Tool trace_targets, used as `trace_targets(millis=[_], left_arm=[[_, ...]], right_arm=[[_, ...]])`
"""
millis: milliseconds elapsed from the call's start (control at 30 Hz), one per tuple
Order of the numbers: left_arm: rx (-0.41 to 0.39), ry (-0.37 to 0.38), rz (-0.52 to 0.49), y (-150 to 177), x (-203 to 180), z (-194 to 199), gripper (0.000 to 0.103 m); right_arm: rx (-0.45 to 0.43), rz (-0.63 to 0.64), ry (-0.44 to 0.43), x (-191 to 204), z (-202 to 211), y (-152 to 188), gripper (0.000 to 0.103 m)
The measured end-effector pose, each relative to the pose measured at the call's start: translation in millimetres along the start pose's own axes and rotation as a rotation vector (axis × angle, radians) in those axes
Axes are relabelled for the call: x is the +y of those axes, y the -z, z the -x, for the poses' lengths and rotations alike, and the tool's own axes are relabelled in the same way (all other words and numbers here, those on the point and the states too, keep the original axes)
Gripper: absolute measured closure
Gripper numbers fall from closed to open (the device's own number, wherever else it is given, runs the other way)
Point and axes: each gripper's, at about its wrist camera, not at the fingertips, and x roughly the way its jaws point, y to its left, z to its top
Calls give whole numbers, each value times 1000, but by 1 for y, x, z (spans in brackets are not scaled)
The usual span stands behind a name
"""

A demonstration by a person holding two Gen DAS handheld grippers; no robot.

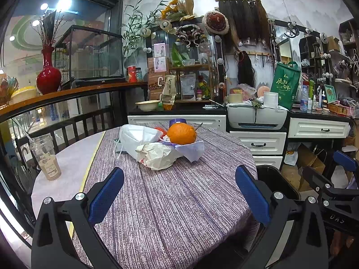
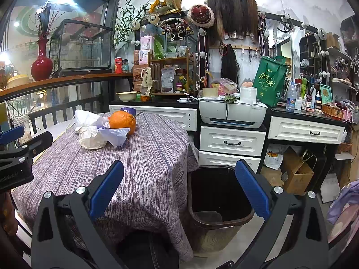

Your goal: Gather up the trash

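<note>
**Trash heap straight ahead of the left tongs, bin under the right**

Both tongs stand wide apart and hold nothing. The left gripper (image 1: 179, 192) hovers over the near part of the table (image 1: 170, 213), which wears a purple striped cloth. The litter lies in a cluster at the far end of the table, dead ahead of the left gripper and well apart from it: a crumpled paper wrapper (image 1: 157, 155) nearest, a white face mask (image 1: 136, 135) just behind and to its left, and an orange (image 1: 181, 133) sitting on a pale tissue (image 1: 193, 149). The wrapper's long axis runs roughly across the view, crosswise to the fingers' reach.

The right gripper (image 2: 179, 188) straddles the table edge and the open black bin (image 2: 219, 192), which stands on the floor just beside the table. From that side the heap lies up and to the left, farther off.

The left hand looks the nearer and better lined up for the first grasp; the wrapper seems the natural pick, then a swing right to the bin. A plastic cup (image 1: 46, 157) stands apart on the table's left.
</note>
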Motion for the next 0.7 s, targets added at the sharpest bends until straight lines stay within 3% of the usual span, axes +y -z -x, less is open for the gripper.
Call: trace_targets(millis=[700], left_arm=[[3,1,1,-1,1,-1,5]], right_arm=[[2,0,1,-1,0,0,5]])
